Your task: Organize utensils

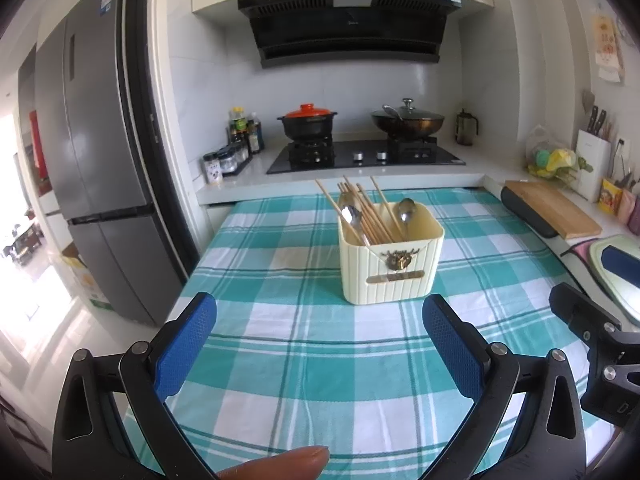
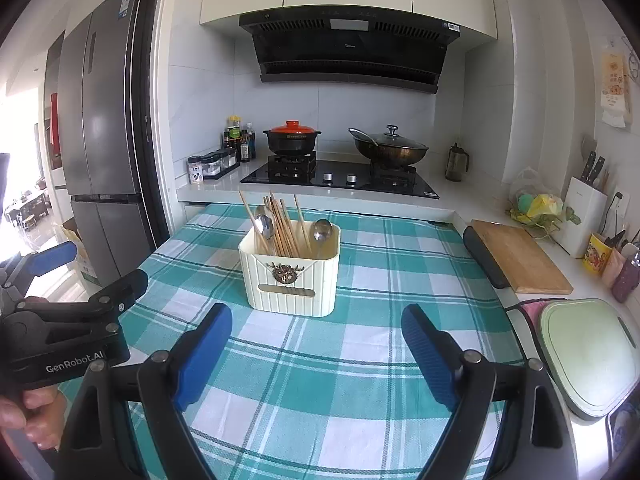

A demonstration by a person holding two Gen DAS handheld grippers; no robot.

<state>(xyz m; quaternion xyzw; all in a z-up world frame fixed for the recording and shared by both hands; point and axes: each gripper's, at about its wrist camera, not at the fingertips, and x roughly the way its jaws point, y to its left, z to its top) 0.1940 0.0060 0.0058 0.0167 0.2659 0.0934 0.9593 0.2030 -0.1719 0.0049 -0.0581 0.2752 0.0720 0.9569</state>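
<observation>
1. Biggest thing is the table (image 1: 304, 360) with the teal plaid cloth, and it fills the lower half of both wrist views. Nothing loose is lying on the bare cloth as far as the frames show.

2. The cream holder box (image 1: 391, 258) stands upright mid-table, at 12 o'clock from both sets of tongs, maybe a hair toward 1 o'clock from the left one and 11 from the right.

3. Left gripper (image 1: 320, 344) has its jaws spread wide with nothing between them, hovering over the cloth. Right gripper (image 2: 316, 354) is in the same state: gaping and empty. Each is well apart from the box; the right one looks slightly nearer, but that's a judgement call.

4. Chopsticks (image 1: 372, 216) are bundled in the box's left part, long axis near vertical, tips fanning toward 11 o'clock.

5. Spoons: one spoon (image 1: 351, 214) sits among the chopsticks, and another spoon (image 1: 406, 210) stands alone on the right side, bowls up.

6. Everything already seems to be in the box, so the job looks basically done, or it hasn't started if sorting is meant.
</observation>
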